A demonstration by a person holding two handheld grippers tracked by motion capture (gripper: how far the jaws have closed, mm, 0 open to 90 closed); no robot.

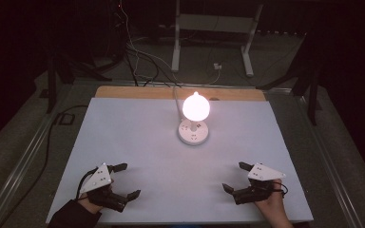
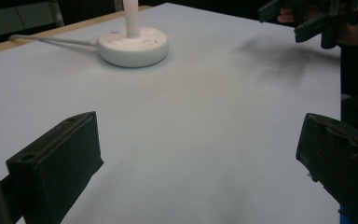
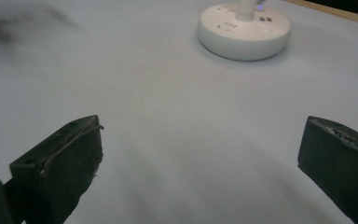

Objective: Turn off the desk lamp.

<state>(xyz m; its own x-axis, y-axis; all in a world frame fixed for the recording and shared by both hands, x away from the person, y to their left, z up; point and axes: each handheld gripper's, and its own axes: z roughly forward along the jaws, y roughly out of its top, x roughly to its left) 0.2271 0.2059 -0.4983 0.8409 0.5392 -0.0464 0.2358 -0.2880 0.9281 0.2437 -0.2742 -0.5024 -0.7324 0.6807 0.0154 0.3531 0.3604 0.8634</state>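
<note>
A lit globe lamp (image 1: 196, 107) glows on a round white base (image 1: 193, 131) at the middle back of the white table cover (image 1: 138, 142). The base (image 2: 133, 45) lies ahead-left in the left gripper view and the base (image 3: 244, 31) ahead-right in the right gripper view. My left gripper (image 1: 127, 180) rests at the near left, open, nothing between its jaws. My right gripper (image 1: 234, 176) rests at the near right, also open and empty. The right gripper (image 2: 307, 18) appears far off in the left gripper view.
A white cable (image 2: 51, 41) runs from the lamp base toward the table's back edge. A wooden strip (image 1: 180, 92) borders the back. Beyond it stand a white frame (image 1: 214, 38) and loose cables on the dark floor.
</note>
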